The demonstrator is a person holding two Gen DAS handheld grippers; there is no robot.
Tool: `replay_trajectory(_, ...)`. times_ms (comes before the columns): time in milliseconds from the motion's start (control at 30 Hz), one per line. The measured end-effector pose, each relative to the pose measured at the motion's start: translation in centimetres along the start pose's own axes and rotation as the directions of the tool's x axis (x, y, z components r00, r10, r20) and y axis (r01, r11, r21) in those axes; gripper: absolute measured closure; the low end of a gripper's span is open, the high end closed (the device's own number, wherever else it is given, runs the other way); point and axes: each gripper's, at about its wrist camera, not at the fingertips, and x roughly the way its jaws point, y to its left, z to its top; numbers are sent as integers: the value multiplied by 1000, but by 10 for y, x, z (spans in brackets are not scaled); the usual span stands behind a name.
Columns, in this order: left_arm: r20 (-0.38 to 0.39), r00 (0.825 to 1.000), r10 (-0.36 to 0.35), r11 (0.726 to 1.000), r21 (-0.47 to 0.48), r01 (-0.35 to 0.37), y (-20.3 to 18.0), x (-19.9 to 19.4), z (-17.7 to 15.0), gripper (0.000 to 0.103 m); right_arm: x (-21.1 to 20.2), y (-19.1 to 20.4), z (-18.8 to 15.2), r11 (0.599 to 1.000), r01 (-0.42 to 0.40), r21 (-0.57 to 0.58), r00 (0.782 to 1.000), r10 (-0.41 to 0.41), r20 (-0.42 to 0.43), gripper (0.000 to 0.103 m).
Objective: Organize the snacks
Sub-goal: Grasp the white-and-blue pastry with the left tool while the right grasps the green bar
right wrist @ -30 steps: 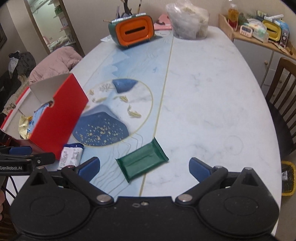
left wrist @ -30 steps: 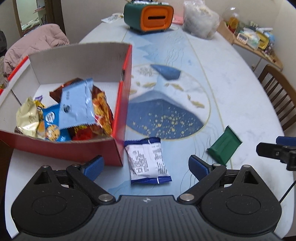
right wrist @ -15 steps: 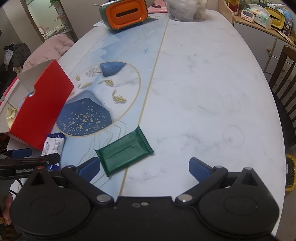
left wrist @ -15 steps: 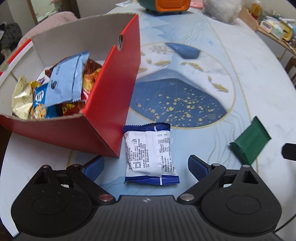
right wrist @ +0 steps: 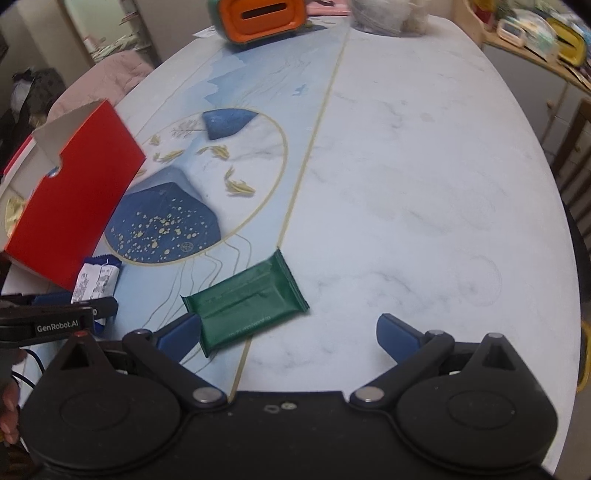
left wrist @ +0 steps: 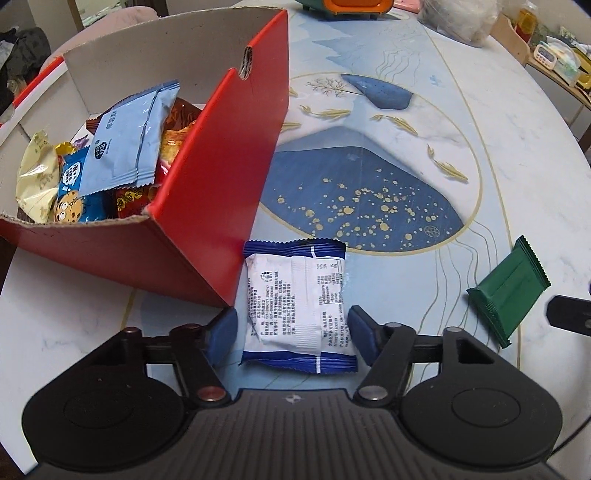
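A blue-and-white snack packet (left wrist: 297, 304) lies flat on the table beside the red cardboard box (left wrist: 207, 236). My left gripper (left wrist: 293, 334) is open, its two blue pads on either side of the packet's near half, close to its edges. The box holds several snack packets, a light blue one (left wrist: 129, 140) on top. A dark green snack bar (right wrist: 245, 308) lies on the table just ahead of my right gripper (right wrist: 290, 334), which is open and empty; its left pad is at the bar's near corner. The bar also shows in the left wrist view (left wrist: 508, 291).
An orange and green tissue box (right wrist: 262, 16) and a clear plastic bag (right wrist: 388, 16) stand at the table's far end. A wooden chair (right wrist: 576, 155) and a cluttered side shelf (left wrist: 554, 55) are on the right. A pink coat (right wrist: 107, 81) lies at far left.
My left gripper moved forward and down until its pads flank the blue-and-white packet, and the jaws narrowed. My right gripper moved forward and down toward the green bar.
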Motion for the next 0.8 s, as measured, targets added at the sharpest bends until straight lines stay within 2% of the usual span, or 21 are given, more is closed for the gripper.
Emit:
replay_trajectory(67,5,1000,-6,1000,6,6,0,0,0,45,4,8,3,998,-2,-69,1000,3,4,1)
replay_trajectory(267,10,1000,-25,999,23,25,4,-1,-1,48,23,26,7,969,-46,-241,999,39,-33,1)
replay_trajectory(400,6,999,-40,999,13,40,7,-2,-2,49,34,37,6,945,-42,-323,998,26,-55,2)
replay_trajectory(667,3,998,-60,998,17,60,9,-4,-5,49,48,40,8,932,-27,-361,998,4,-66,11)
replay_trajectory(800,1,998,-64,998,13,64,11,-6,-6,49,46,42,7,930,-16,-366,999,1,-42,21)
